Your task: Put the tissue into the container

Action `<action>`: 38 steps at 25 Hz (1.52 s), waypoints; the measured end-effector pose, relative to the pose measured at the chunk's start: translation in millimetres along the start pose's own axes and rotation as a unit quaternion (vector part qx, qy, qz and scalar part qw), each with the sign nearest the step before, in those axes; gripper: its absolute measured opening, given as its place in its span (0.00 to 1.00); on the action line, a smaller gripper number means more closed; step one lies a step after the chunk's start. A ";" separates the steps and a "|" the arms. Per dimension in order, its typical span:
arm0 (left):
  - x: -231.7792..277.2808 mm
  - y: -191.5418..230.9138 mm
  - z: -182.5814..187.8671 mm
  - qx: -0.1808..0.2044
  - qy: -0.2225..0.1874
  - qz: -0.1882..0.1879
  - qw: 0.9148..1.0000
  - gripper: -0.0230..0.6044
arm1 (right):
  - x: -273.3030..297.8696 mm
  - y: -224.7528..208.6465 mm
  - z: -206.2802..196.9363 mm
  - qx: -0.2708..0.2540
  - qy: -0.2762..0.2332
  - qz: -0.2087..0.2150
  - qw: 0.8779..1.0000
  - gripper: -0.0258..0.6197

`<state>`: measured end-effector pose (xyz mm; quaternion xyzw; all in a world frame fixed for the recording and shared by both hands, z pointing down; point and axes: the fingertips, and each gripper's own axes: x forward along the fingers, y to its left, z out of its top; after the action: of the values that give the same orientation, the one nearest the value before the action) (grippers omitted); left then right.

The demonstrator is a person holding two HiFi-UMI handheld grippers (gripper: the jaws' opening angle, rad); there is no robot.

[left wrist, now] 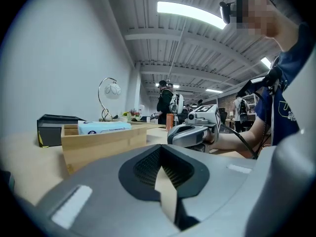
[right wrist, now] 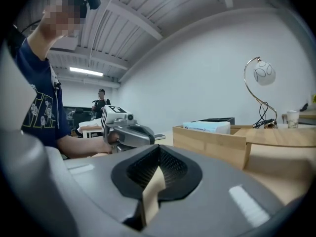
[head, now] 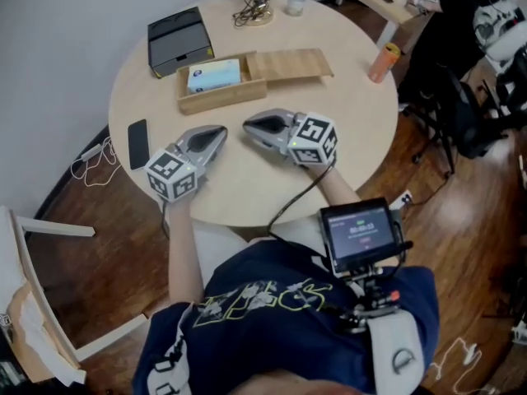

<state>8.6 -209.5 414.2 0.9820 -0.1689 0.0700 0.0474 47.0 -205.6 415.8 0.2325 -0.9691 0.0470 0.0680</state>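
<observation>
A light-blue tissue pack (head: 213,75) lies inside the open wooden container (head: 216,97) at the back of the round table. The container's lid (head: 290,64) is slid off to the right. My left gripper (head: 221,130) rests on the table in front of the container, shut and empty. My right gripper (head: 247,125) rests beside it, tip to tip, also shut with nothing in it. In the left gripper view, the tissue pack (left wrist: 103,127) shows above the container's wall (left wrist: 106,144). The right gripper view has the pack (right wrist: 206,127) in the container (right wrist: 212,143) to the right.
A black box (head: 177,39) stands behind the container. A phone (head: 138,142) lies at the table's left edge. A lamp base with cable (head: 254,11) and a glass (head: 295,5) sit at the back. An orange can (head: 383,62) is near the right rim.
</observation>
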 end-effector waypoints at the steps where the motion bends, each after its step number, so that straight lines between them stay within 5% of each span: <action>1: 2.0 -2.4 0.9 0.001 0.000 0.000 1.000 0.04 | -2.7 -0.9 0.1 -0.001 -0.001 -0.001 1.000 0.04; 27: 15.3 -10.5 -1.8 0.007 0.001 -0.038 0.999 0.04 | -2.0 -11.9 -3.4 -0.003 0.000 -0.023 1.000 0.04; 38: 10.3 -7.8 -1.9 0.005 0.000 -0.020 1.000 0.04 | -2.8 -11.3 -4.3 -0.003 0.000 -0.023 1.000 0.04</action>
<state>20.7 -205.3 417.0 0.9855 -0.1486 0.0694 0.0438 55.1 -213.9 420.3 0.2544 -0.9637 0.0427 0.0694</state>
